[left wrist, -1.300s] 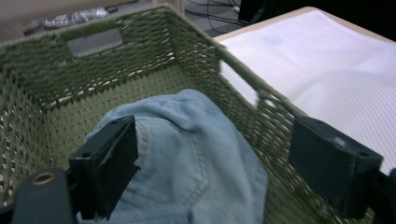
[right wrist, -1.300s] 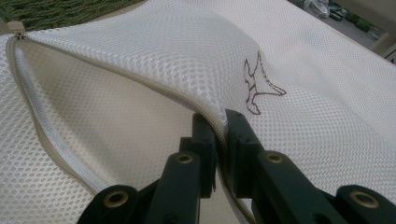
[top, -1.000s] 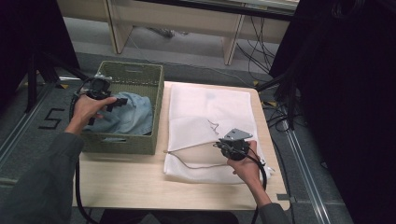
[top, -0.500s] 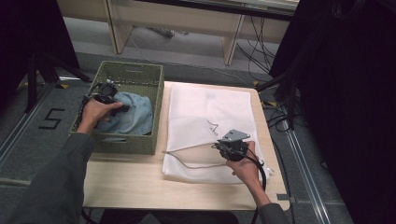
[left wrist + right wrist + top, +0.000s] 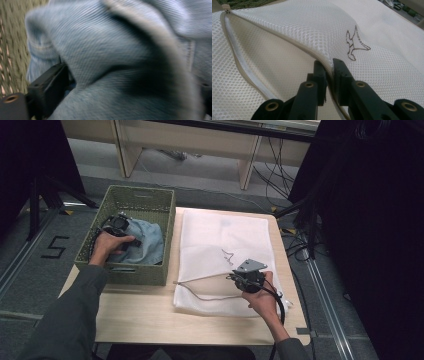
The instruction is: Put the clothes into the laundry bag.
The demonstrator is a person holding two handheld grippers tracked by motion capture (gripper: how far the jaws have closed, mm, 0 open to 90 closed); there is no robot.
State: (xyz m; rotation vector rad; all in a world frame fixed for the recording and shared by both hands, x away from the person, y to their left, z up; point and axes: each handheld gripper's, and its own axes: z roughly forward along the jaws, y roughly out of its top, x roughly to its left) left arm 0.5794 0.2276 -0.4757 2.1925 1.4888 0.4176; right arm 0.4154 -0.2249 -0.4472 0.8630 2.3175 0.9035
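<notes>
table of pale wood, grey floor around

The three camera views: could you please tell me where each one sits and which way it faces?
High view: fixed above the person's side, looking forward and down on the table; both forearms, left gripper and right gripper show.
Left gripper view: rides the left gripper, facing blue denim in the green basket; one black jaw shows at lower left.
Right gripper view: rides the right gripper, facing the white mesh bag; its jaws pinch the bag's zip edge.
Shared: each gripper view shares its cloth with the high view.
</notes>
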